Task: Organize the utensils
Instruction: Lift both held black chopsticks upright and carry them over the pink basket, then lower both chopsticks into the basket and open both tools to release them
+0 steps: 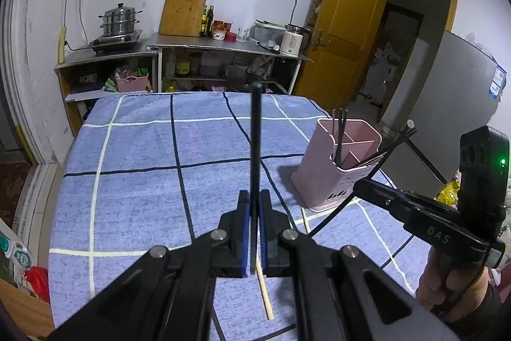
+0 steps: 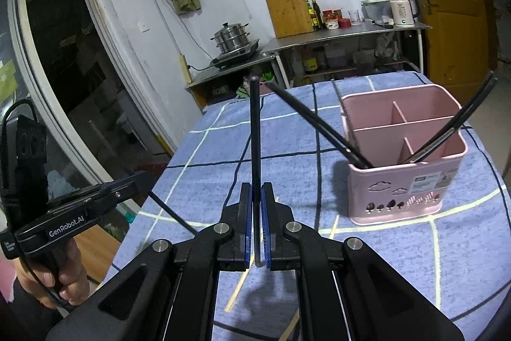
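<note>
Pink holder (image 2: 405, 181) near table edge (image 1: 322, 111); checked cloth (image 1: 143, 181) open leftward.

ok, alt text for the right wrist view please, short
The right gripper is shut on a black chopstick that stands upright above a blue checked tablecloth. To its right a pink utensil holder holds more black chopsticks, and pale wooden chopsticks lie on the cloth. The left gripper shows at the left edge.

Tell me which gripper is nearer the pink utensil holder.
Right. The right gripper, shut on a black chopstick, sits just beside the pink utensil holder. The left gripper, shut on another black chopstick, sits farther off across the cloth.
</note>
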A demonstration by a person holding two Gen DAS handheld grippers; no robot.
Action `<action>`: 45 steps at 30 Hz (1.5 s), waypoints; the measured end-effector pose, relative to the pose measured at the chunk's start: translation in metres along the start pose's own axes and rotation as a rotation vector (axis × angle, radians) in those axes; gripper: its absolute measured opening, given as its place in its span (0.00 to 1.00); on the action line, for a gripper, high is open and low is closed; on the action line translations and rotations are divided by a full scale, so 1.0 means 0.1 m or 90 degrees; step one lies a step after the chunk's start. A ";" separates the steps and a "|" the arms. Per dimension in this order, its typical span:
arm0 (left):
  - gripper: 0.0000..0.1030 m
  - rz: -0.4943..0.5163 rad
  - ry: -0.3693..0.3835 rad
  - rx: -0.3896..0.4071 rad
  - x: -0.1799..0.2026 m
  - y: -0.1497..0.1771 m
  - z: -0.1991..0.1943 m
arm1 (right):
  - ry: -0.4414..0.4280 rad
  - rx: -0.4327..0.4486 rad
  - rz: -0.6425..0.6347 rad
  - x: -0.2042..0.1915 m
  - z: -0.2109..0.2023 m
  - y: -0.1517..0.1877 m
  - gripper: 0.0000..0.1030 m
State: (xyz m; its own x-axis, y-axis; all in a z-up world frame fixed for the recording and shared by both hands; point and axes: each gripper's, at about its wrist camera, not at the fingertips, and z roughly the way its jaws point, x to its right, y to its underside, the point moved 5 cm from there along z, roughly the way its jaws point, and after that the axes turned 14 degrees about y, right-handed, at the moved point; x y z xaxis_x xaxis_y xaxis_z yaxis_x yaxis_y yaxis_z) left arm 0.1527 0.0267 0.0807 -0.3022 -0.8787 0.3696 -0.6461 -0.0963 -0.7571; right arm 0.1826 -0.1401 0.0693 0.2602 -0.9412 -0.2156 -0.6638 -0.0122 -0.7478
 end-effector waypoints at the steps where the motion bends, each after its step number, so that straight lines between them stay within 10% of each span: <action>1: 0.06 -0.002 0.003 -0.002 0.01 -0.01 0.01 | 0.003 0.001 0.002 0.02 -0.02 0.00 0.05; 26: 0.06 0.037 0.133 0.016 0.94 -0.76 0.50 | 0.095 0.099 0.080 0.93 -0.71 -0.50 0.05; 45: 0.06 0.055 0.124 0.042 1.10 -1.32 0.91 | 0.131 0.163 0.093 1.18 -0.61 -1.16 0.05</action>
State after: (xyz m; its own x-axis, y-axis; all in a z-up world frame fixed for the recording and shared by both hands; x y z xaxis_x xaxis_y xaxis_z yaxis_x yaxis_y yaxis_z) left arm 0.2689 -0.0996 0.1718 -0.4887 -0.7783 0.3943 -0.5667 -0.0604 -0.8217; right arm 0.2475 -0.2699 0.1689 0.0112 -0.9755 -0.2199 -0.4789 0.1878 -0.8576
